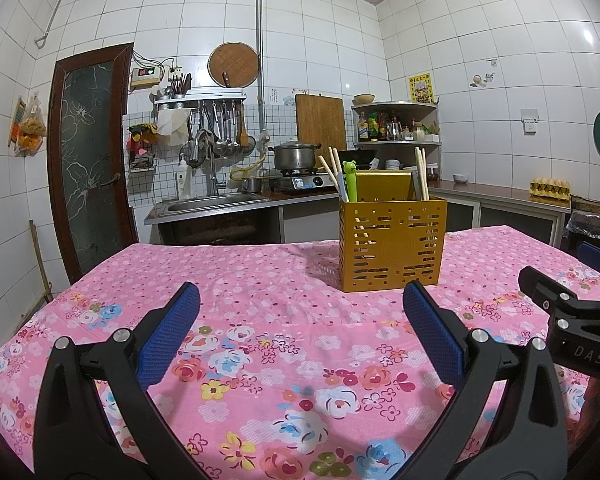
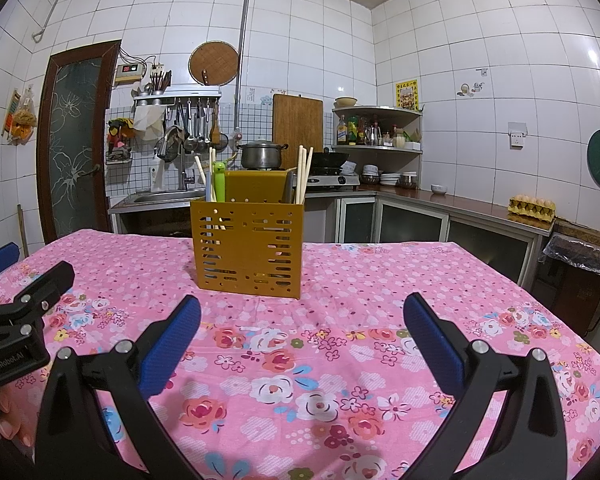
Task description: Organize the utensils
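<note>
A yellow-brown slotted utensil holder [image 1: 393, 243] [image 2: 247, 248] stands upright on the pink floral tablecloth [image 1: 260, 280] [image 2: 360, 280]. Pale wooden chopsticks [image 1: 332, 168] [image 2: 303, 172] and a green frog-topped utensil [image 1: 350, 179] [image 2: 220, 180] stick up out of it. My left gripper [image 1: 300, 300] hangs open over the cloth, short of the holder, with nothing between its blue pads. My right gripper [image 2: 302, 308] is open too, just in front of the holder and empty. Each gripper's body shows at the edge of the other's view.
Behind the table runs a kitchen counter with a sink [image 1: 216, 200], a gas stove with a steel pot [image 1: 296, 156], a corner shelf of bottles [image 2: 376, 132] and an egg tray [image 2: 532, 205]. A dark bin [image 2: 580, 264] stands at the right. A hand [image 2: 8, 420] holds the left gripper.
</note>
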### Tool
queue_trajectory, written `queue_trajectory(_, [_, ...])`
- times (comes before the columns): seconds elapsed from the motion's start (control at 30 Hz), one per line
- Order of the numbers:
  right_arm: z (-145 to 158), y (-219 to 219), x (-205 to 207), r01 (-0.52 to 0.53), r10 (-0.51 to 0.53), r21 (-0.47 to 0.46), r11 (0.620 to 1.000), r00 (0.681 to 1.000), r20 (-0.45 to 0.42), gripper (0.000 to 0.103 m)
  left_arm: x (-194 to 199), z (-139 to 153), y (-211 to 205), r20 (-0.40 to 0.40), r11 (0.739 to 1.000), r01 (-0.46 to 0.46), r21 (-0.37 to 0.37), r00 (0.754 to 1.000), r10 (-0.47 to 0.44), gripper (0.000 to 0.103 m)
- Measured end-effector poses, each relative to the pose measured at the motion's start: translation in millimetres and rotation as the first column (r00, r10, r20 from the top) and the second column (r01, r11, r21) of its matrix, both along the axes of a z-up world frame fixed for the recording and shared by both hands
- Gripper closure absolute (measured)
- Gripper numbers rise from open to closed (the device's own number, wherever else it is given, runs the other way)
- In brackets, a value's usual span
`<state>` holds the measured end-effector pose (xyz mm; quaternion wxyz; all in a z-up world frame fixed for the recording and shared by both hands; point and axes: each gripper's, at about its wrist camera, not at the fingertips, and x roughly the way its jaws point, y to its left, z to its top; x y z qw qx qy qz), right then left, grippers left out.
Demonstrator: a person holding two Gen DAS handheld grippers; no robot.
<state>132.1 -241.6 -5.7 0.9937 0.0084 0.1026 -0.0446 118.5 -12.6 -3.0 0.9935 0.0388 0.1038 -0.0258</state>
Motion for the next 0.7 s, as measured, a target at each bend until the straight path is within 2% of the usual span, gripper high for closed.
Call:
queue_trajectory(0.23, [0.6,0.3,0.3,0.000,0.000,0.000,1.000,1.000,-0.001,0.004,-3.2,1.3,0.5,0.006,1.000,0.030,-0.004,1.000,-0.030,0.005])
queue_trajectory(0.43, [0.5,0.1,0.3,0.000,0.000,0.000,1.000,1.000,0.000,0.004,-0.1,0.5,4.8,-0.011,1.000,-0.004,-0.016,1.000,0.004,0.005])
queue_trajectory(0.7, [0.3,0.1,0.2,0.000,0.000,0.000,1.000,1.000,0.000,0.004,-0.3,1.2,2.8,-0.003,1.000,0.011,-0.010,1.000,-0.011,0.005])
